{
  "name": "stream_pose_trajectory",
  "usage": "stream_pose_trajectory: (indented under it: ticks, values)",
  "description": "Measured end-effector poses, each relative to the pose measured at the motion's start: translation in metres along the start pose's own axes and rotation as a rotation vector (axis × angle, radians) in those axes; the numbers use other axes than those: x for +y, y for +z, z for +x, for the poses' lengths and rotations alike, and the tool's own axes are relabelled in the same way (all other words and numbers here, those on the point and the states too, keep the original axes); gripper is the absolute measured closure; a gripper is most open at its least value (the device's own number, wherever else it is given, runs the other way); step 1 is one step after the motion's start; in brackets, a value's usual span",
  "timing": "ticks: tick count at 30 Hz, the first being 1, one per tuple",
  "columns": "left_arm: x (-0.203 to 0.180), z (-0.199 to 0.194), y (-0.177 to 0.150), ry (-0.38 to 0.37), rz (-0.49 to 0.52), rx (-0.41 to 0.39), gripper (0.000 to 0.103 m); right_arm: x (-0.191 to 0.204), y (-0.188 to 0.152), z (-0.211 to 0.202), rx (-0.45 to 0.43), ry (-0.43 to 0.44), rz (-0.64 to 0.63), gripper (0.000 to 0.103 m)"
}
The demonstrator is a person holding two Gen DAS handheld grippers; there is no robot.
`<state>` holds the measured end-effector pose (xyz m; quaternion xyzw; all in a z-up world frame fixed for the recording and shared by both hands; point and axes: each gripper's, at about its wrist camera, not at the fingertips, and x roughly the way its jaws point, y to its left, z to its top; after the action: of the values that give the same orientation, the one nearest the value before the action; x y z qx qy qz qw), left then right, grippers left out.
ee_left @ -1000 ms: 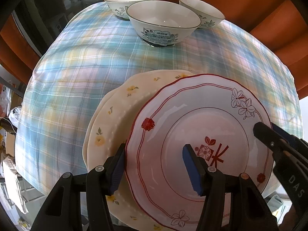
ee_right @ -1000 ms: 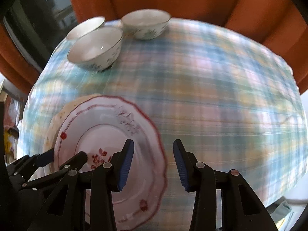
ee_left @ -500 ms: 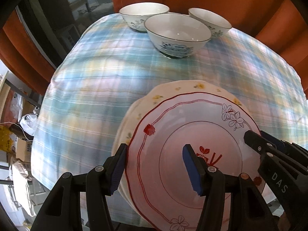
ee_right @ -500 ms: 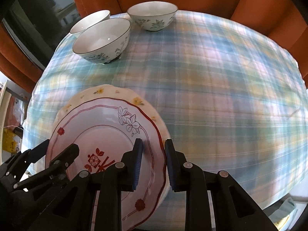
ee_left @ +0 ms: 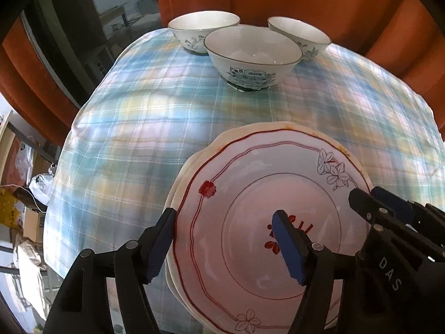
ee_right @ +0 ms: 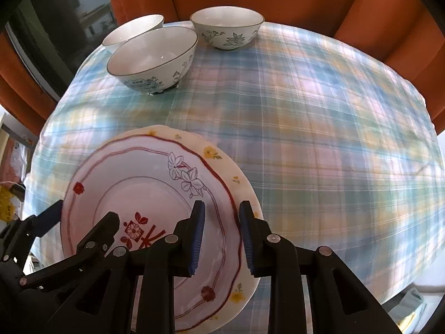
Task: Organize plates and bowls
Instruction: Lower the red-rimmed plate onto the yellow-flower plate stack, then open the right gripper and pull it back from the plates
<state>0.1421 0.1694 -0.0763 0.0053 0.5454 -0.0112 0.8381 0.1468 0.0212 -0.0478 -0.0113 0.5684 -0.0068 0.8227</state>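
A red-rimmed plate (ee_left: 250, 194) (ee_right: 139, 189) lies on top of a cream plate (ee_left: 278, 124) (ee_right: 239, 183) with yellow flowers, near the table's front edge. My left gripper (ee_left: 225, 247) straddles the red-rimmed plate's left rim. Its jaws are opening, one pad is outside the rim, the other is over the plate's middle, and neither presses. My right gripper (ee_right: 222, 236) has its pads close on either side of the same plate's right rim. Three white bowls with blue patterns stand at the back: a large bowl (ee_left: 253, 55) (ee_right: 153, 58) and two smaller bowls (ee_left: 203, 27) (ee_left: 300, 36).
A blue plaid tablecloth (ee_left: 139, 139) covers the round table. Orange upholstered seats (ee_right: 306, 0) ring its far side. Boxes and bags (ee_left: 25, 217) lie on the floor beyond the left edge. Bare cloth stretches to the right of the plates (ee_right: 333, 153).
The red-rimmed plate has shifted left to sit nearly centred on the cream plate. My right gripper moved in and narrowed around its right rim. My left jaws have widened.
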Motion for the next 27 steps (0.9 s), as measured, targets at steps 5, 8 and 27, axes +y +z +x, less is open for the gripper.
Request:
stream_pose_trajectory:
  ticks: [5,8,27]
  values:
    - [0.003,0.002,0.001,-0.008,-0.008,0.008,0.022,-0.002,0.000,-0.001,0.015,0.003,0.001,0.073]
    - [0.007,0.003,0.003,-0.025,-0.035,0.026,0.020,-0.002,0.003,-0.003,0.025,0.009,-0.010,0.071]
    - [0.023,0.009,0.110,0.064,-0.091,-0.093,0.012,-0.004,0.109,-0.003,-0.101,0.109,-0.042,0.035]
